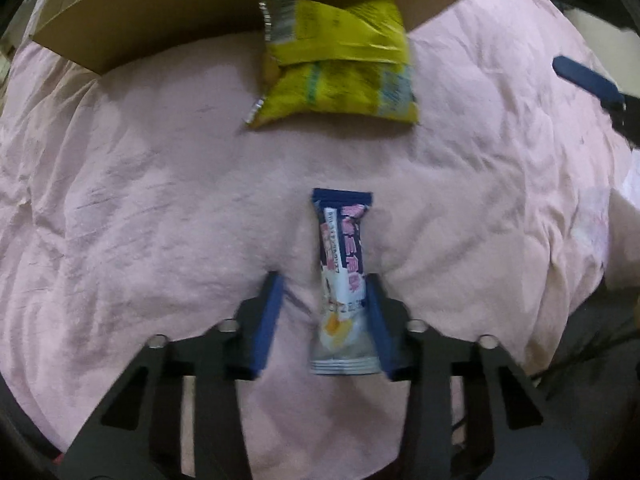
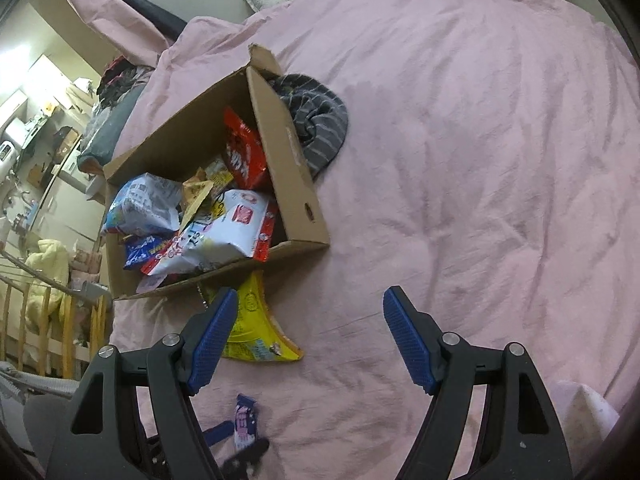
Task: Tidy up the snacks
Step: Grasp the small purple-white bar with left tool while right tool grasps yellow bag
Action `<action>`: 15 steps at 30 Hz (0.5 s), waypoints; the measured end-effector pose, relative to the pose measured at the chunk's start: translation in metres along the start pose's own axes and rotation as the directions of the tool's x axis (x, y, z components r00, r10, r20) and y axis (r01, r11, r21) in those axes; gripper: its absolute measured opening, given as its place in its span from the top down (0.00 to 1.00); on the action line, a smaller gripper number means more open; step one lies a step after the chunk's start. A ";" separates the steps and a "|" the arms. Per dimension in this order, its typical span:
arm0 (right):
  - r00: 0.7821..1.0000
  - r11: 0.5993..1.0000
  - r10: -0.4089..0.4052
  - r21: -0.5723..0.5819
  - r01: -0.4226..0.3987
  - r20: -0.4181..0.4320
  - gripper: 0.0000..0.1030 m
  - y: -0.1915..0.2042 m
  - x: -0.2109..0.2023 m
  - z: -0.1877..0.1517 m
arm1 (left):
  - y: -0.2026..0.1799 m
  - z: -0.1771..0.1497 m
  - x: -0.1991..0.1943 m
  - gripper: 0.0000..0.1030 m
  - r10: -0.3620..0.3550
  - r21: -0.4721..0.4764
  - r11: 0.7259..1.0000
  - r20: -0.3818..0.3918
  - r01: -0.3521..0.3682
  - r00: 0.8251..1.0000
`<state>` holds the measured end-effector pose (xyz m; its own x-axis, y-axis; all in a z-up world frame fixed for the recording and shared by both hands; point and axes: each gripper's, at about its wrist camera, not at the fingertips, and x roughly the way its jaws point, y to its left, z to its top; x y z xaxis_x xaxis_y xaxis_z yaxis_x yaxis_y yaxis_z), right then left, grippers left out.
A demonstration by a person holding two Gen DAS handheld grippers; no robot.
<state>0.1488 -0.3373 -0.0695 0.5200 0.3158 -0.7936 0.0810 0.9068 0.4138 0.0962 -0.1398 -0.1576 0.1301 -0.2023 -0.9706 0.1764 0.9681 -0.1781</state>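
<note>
Left gripper (image 1: 324,292) part-open, straddling bar (image 1: 345,276) on sheet (image 1: 120,200), off-centre. Right gripper (image 2: 310,334) wide, empty. Risk: slick wrapper squirts out, misses box (image 2: 296,184).

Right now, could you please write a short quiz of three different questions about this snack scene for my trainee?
1. True or false: the left gripper is shut tight on the snack bar.
2. Where does the yellow packet lie? A) inside the cardboard box B) on the pink bedding, leaning against the box C) in the right gripper
3. Fill in: the right gripper holds ____.

Key: 1 false, the fingers are apart around the bar. 2 B. 3 nothing, it is open.
</note>
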 end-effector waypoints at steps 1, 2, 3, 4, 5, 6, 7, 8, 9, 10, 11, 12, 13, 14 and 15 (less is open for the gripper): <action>1.000 1.000 0.012 -0.005 -0.013 -0.023 0.24 0.003 0.005 -0.001 | 0.002 0.001 0.000 0.83 -0.003 0.005 1.000 -0.002 0.003 1.000; 0.999 1.000 0.022 -0.007 -0.023 -0.049 0.24 0.006 0.011 -0.003 | 0.004 0.002 -0.001 0.86 -0.009 0.011 1.000 -0.007 0.009 1.000; 0.997 1.000 0.027 -0.010 -0.028 -0.070 0.24 0.008 0.016 -0.004 | 0.006 0.003 -0.003 0.86 -0.016 0.009 1.000 -0.010 0.016 1.000; 0.995 0.999 0.031 -0.014 -0.032 -0.097 0.24 0.011 0.022 -0.006 | 0.009 0.004 -0.005 0.86 -0.027 0.001 1.000 -0.011 0.027 1.000; 0.991 0.999 0.033 -0.021 -0.036 -0.126 0.24 0.015 0.030 -0.008 | 0.012 0.006 -0.007 0.86 -0.026 -0.004 1.000 -0.008 0.026 1.000; 0.987 0.999 0.038 -0.028 -0.043 -0.154 0.24 0.020 0.039 -0.010 | 0.015 0.007 -0.010 0.86 -0.013 -0.005 1.000 0.002 0.013 1.000; 0.984 0.998 0.041 -0.036 -0.049 -0.176 0.24 0.025 0.047 -0.012 | 0.020 0.011 -0.014 0.86 -0.003 -0.007 1.000 0.011 0.003 1.000; 0.981 0.998 0.044 -0.043 -0.053 -0.191 0.24 0.029 0.053 -0.014 | 0.024 0.013 -0.017 0.86 0.004 -0.011 1.000 0.021 -0.004 1.000; 0.977 0.997 0.044 -0.052 -0.056 -0.209 0.24 0.034 0.060 -0.015 | 0.028 0.015 -0.019 0.86 0.008 -0.017 1.000 0.026 -0.008 1.000; 0.973 0.997 0.038 -0.063 -0.054 -0.227 0.23 0.040 0.069 -0.017 | 0.031 0.018 -0.022 0.86 0.012 -0.024 1.000 0.030 -0.011 0.999; 0.971 0.996 0.031 -0.072 -0.049 -0.238 0.22 0.046 0.076 -0.017 | 0.037 0.019 -0.026 0.86 0.015 -0.036 0.999 0.041 -0.014 0.999; 0.969 0.996 0.027 -0.078 -0.047 -0.246 0.20 0.050 0.082 -0.018 | 0.039 0.017 -0.029 0.86 0.018 -0.043 0.999 0.047 -0.016 0.999; 0.966 0.995 0.020 -0.090 -0.044 -0.256 0.18 0.055 0.089 -0.018 | 0.042 0.017 -0.032 0.86 0.021 -0.051 0.999 0.052 -0.018 0.998; 0.963 0.993 0.009 -0.108 -0.039 -0.268 0.17 0.062 0.096 -0.019 | 0.047 0.018 -0.033 0.86 0.024 -0.064 0.998 0.056 -0.020 0.998; 0.961 0.992 -0.002 -0.124 -0.034 -0.275 0.16 0.067 0.101 -0.019 | 0.054 0.018 -0.034 0.86 0.028 -0.084 0.996 0.059 -0.023 0.998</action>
<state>0.1906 -0.2391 -0.1304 0.2658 0.3789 -0.8865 -0.0422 0.9232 0.3819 0.1193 -0.0835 -0.1315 0.1923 -0.1838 -0.9640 0.0909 0.9814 -0.1690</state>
